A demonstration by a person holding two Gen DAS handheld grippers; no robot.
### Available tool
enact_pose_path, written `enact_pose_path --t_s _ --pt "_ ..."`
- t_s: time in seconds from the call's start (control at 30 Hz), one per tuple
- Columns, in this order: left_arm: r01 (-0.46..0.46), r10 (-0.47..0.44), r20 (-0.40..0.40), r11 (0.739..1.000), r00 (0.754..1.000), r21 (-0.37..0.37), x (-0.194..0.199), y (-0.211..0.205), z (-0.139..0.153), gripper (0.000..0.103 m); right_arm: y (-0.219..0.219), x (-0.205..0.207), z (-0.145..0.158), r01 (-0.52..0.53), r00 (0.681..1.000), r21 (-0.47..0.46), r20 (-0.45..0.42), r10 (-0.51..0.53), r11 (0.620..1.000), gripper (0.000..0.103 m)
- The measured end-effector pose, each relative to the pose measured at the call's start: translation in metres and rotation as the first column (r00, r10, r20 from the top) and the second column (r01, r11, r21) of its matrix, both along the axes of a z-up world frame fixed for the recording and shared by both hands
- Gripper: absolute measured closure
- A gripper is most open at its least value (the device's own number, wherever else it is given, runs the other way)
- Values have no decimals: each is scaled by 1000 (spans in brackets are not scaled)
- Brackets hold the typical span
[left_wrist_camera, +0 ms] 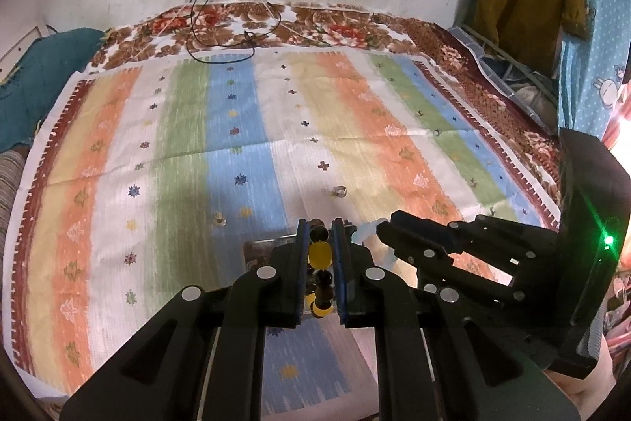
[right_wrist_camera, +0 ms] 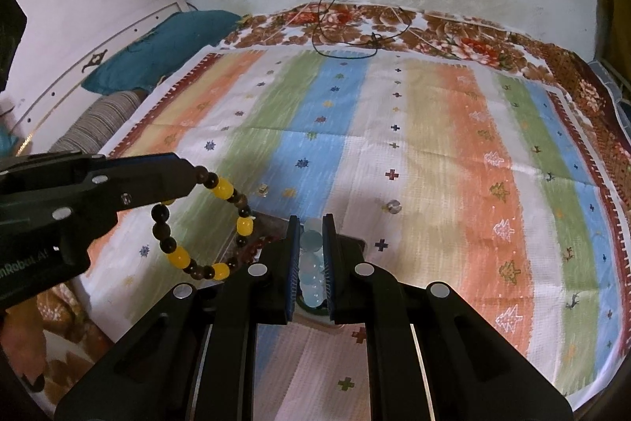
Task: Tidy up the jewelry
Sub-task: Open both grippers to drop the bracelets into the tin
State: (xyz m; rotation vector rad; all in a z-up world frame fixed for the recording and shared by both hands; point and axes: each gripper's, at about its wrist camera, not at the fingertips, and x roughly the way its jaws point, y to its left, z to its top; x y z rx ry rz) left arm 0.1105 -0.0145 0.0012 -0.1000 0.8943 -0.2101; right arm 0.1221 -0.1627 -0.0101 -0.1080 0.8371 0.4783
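Note:
My left gripper (left_wrist_camera: 320,223) is shut on a bracelet of dark and yellow beads (left_wrist_camera: 320,257). In the right wrist view this bracelet (right_wrist_camera: 179,257) hangs as a loop from the left gripper (right_wrist_camera: 196,173). The right gripper (right_wrist_camera: 311,219) is shut on a bracelet of pale blue beads (right_wrist_camera: 309,265). In the left wrist view the right gripper (left_wrist_camera: 388,225) reaches in from the right with pale beads (left_wrist_camera: 366,231) at its tip. Both are held above a dark jewelry box (right_wrist_camera: 357,242), (left_wrist_camera: 258,250), where a string of reddish beads (right_wrist_camera: 256,248) shows.
Two small rings lie on the striped cloth (right_wrist_camera: 434,145) beyond the box, one to the right (right_wrist_camera: 393,206) and one to the left (right_wrist_camera: 262,189). Black cables (right_wrist_camera: 347,38) trail onto the flowered blanket at the back. A teal pillow (right_wrist_camera: 165,46) lies at the left.

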Motion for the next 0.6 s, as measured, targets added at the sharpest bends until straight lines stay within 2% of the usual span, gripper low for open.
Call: enact_pose_path --t_s 0.03,0.07,0.1,0.13,0.37,0.53,0.6 --pt "-4 4 -3 1000 1000 -2 0 1 -1 92 1 -2 2 11 1000 -10 21 -11 1000 88" --pt "-13 13 -2 1000 1000 -1 0 2 -1 88 0 -3 4 22 999 -14 38 -22 1000 74" --pt "-23 23 -2 1000 1000 2 0 3 -1 83 -2 -4 7 36 998 -10 53 -36 999 56" --pt "-32 32 -1 999 999 4 1 4 -1 75 -3 -4 8 45 997 -4 57 -45 999 53" --pt "-111 112 -25 994 993 25 10 22 -10 51 -17 17 -4 97 995 1 -33 -97 995 53" --pt "-162 163 -63 987 985 18 20 36 -18 44 -21 28 -10 115 991 9 -76 -114 993 51" --pt "-177 177 -79 984 981 17 24 41 -21 40 -22 32 -12 115 990 7 -85 -114 993 47"
